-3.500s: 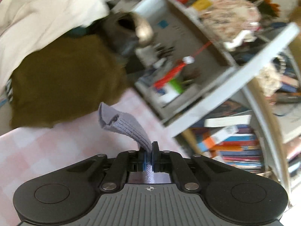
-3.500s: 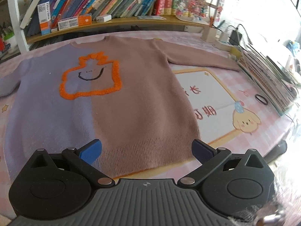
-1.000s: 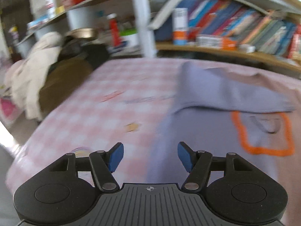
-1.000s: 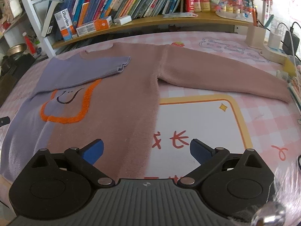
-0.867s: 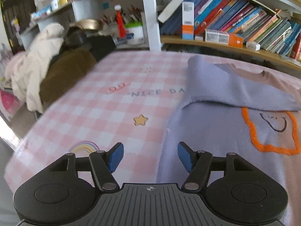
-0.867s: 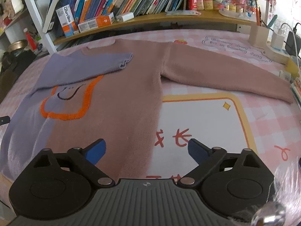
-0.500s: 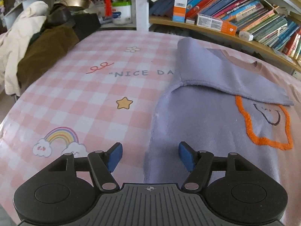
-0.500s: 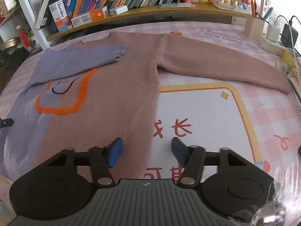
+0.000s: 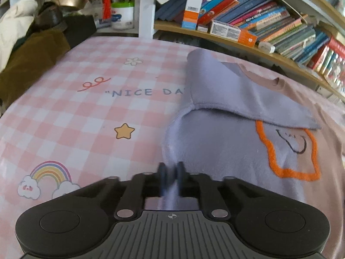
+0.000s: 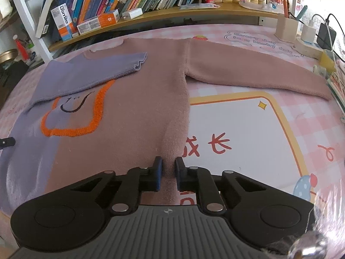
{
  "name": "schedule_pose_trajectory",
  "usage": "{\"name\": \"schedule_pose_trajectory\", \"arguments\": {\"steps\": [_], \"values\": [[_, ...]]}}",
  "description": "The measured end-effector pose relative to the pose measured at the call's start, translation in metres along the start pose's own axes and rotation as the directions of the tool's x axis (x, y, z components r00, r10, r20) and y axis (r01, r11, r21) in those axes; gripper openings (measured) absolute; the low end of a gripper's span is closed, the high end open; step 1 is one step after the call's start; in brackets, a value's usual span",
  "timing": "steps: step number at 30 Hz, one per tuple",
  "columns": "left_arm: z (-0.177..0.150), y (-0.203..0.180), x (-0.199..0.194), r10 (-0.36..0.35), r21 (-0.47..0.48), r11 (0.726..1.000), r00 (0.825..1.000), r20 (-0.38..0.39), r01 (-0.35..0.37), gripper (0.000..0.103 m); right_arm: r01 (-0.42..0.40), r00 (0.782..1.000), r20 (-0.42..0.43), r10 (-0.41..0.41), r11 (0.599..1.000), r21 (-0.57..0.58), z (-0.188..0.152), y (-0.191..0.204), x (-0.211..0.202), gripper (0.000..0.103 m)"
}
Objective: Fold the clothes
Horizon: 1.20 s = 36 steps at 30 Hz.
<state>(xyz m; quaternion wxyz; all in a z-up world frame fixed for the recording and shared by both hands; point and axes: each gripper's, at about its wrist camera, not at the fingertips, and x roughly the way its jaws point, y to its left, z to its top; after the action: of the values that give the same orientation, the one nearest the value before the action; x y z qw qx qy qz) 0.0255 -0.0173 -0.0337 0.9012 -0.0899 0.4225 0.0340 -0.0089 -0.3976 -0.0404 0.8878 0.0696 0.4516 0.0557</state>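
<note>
Sweater: a two-tone knit sweater [image 10: 133, 116], lavender on one half and dusty pink on the other, lies face up on the pink checked tablecloth [image 9: 71, 116], in front of the bookshelf [image 10: 151, 2].
Lavender sleeve: the lavender sleeve [image 9: 241, 95] is already laid across the chest, covering the top of the orange outline motif [image 9: 286, 151].
Pink sleeve: the pink sleeve [image 10: 254, 73] lies stretched out flat toward the desk clutter, not yet folded.
Left gripper: the left gripper [image 9: 170, 172] has just snapped closed, clenched on the lavender side edge near the hem, cloth pinched between the pads.
Right gripper: the right gripper [image 10: 167, 170] has just been closing and now grasps the pink side edge, a ridge of knit bunched between its jaws.
Step in hand: by my reading, both bottom corners are taken for a lift of the hem toward the collar.
Doing it well: raise both sides together and level, keep the knit taut between the two grips, and carry it gently so the folded sleeve does not slide.
Watch out: the outstretched pink sleeve may drag or end up outside the fold.
</note>
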Motion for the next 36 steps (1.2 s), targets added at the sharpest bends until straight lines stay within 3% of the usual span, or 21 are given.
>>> {"name": "schedule_pose_trajectory", "arguments": {"steps": [16, 21, 24, 27, 30, 32, 36], "values": [[0.015, 0.032, 0.006, 0.013, -0.025, 1.0, 1.0, 0.002, -0.013, 0.005, -0.008, 1.0, 0.025, 0.009, 0.999, -0.046, 0.013, 0.031, 0.02, 0.01], [0.016, 0.03, 0.005, 0.023, -0.011, 1.0, 1.0, 0.005, -0.023, 0.01, 0.003, 1.0, 0.024, -0.003, 0.999, -0.036, 0.013, 0.032, 0.021, 0.011], [0.017, 0.026, -0.001, 0.029, 0.026, 0.999, 0.999, 0.025, -0.03, 0.011, 0.027, 0.999, 0.023, -0.026, 0.999, -0.02, 0.012, 0.032, 0.017, 0.017], [0.017, 0.024, -0.008, 0.032, 0.051, 0.998, 0.999, 0.037, -0.034, 0.013, 0.045, 0.998, 0.036, -0.045, 0.999, -0.002, 0.01, 0.035, 0.011, 0.04], [0.017, 0.023, -0.015, 0.031, 0.064, 0.997, 0.998, 0.05, -0.034, 0.022, 0.059, 0.997, 0.051, -0.059, 0.998, 0.013, 0.008, 0.039, 0.005, 0.044], [0.015, 0.022, -0.019, 0.023, 0.07, 0.997, 0.998, 0.055, -0.027, 0.025, 0.067, 0.996, 0.059, -0.068, 0.997, 0.025, 0.006, 0.042, 0.0, 0.055], [0.01, 0.016, -0.026, 0.052, 0.079, 0.995, 0.996, 0.075, -0.058, 0.07, 0.087, 0.992, 0.082, -0.092, 0.994, 0.058, 0.0, 0.05, -0.011, 0.068]]}}
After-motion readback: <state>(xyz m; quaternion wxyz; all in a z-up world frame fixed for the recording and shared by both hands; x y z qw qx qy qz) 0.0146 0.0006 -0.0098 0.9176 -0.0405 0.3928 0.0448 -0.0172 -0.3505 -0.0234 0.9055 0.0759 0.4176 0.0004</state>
